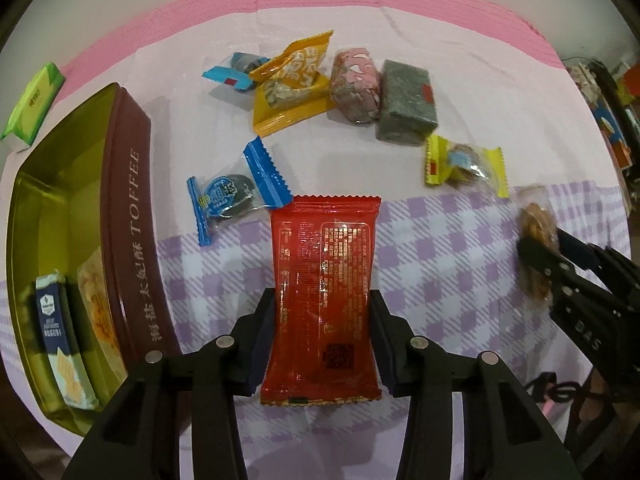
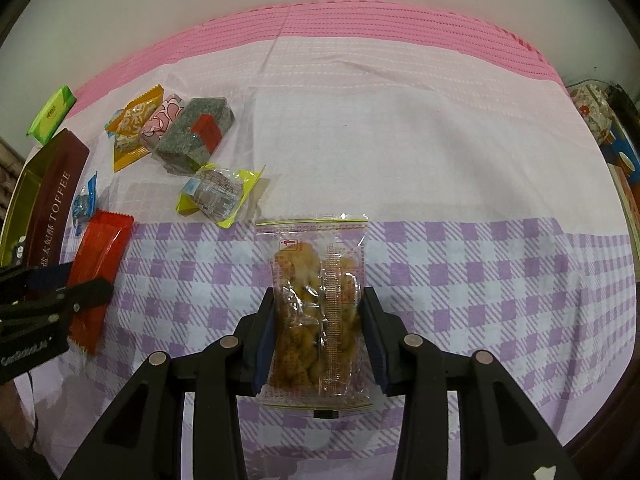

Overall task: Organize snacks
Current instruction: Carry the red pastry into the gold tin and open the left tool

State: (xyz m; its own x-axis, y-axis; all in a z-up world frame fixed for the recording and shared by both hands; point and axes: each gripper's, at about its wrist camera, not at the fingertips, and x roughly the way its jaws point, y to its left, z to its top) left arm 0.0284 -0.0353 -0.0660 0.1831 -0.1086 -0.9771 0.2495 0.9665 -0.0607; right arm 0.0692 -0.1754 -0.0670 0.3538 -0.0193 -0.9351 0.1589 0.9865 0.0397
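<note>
My left gripper [image 1: 322, 308] is shut on a red snack packet [image 1: 322, 280], its pads pressing the packet's two long sides above the checked cloth. The same red packet [image 2: 98, 264] shows at the left of the right wrist view, held by the left gripper [image 2: 86, 282]. My right gripper [image 2: 318, 320] is shut on a clear packet of brown fried snacks [image 2: 316, 300], also seen as the clear packet [image 1: 538, 240] at the right edge of the left wrist view, in the right gripper [image 1: 548, 256]. A brown toffee tin [image 1: 128, 208] with a gold inside stands open at the left, with a few packets in it.
Loose snacks lie on the white cloth beyond: a blue-ended sweet [image 1: 236, 194], another blue one [image 1: 236, 70], an orange packet [image 1: 292, 84], a pink block [image 1: 354, 86], a grey block [image 1: 406, 102], a yellow-ended sweet [image 1: 462, 162]. A green packet [image 1: 34, 102] lies past the tin. Clutter stands at the table's right edge.
</note>
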